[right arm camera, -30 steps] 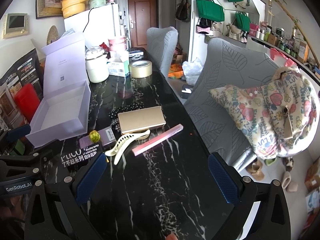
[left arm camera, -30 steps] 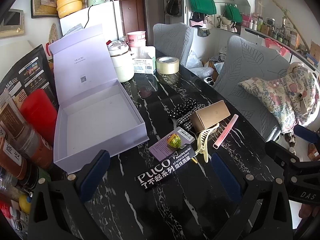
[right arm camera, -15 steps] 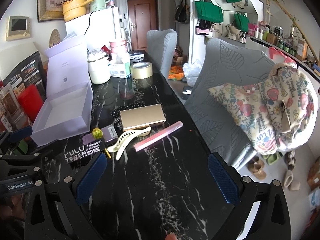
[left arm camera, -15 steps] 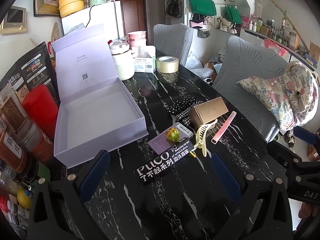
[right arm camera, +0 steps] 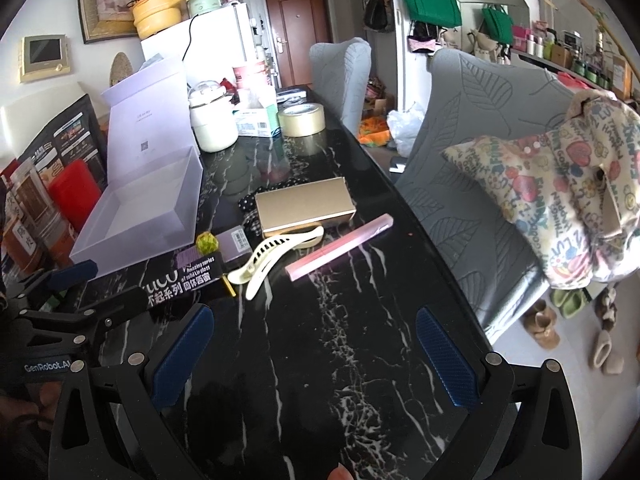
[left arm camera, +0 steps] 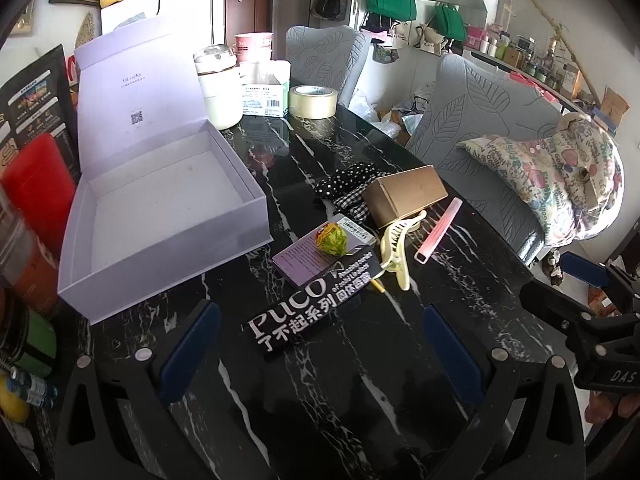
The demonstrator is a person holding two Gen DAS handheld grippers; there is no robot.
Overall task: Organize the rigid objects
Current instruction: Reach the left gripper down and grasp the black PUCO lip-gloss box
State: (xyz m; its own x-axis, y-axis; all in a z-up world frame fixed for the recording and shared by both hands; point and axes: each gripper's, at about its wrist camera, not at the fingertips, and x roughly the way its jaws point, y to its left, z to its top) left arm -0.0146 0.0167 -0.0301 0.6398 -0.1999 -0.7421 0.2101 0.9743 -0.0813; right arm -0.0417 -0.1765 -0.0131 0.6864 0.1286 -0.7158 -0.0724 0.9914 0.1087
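An open, empty white box (left arm camera: 168,216) (right arm camera: 140,220) with its lid up stands at the table's left. Beside it lie a black PUCO box (left arm camera: 312,308) (right arm camera: 192,276), a purple card (left arm camera: 304,260) with a yellow-green ball (left arm camera: 331,239) (right arm camera: 207,242) on it, a cream hair claw (left arm camera: 396,252) (right arm camera: 276,256), a gold box (left arm camera: 406,196) (right arm camera: 305,207) and a pink stick (left arm camera: 438,236) (right arm camera: 340,248). My left gripper (left arm camera: 320,352) is open just short of the PUCO box. My right gripper (right arm camera: 316,360) is open and empty, nearer than the hair claw.
The black marble table (right arm camera: 340,340) holds a tape roll (left arm camera: 313,101), a white pot (left arm camera: 218,88), a tissue box (left arm camera: 264,96) and polka-dot cloth (left arm camera: 344,184) at the back. Bottles and a red container (left arm camera: 36,184) line the left edge. Grey chairs (right arm camera: 472,152) stand on the right.
Both grippers have edged forward toward the objects, which look slightly closer. Nothing on the table has moved.
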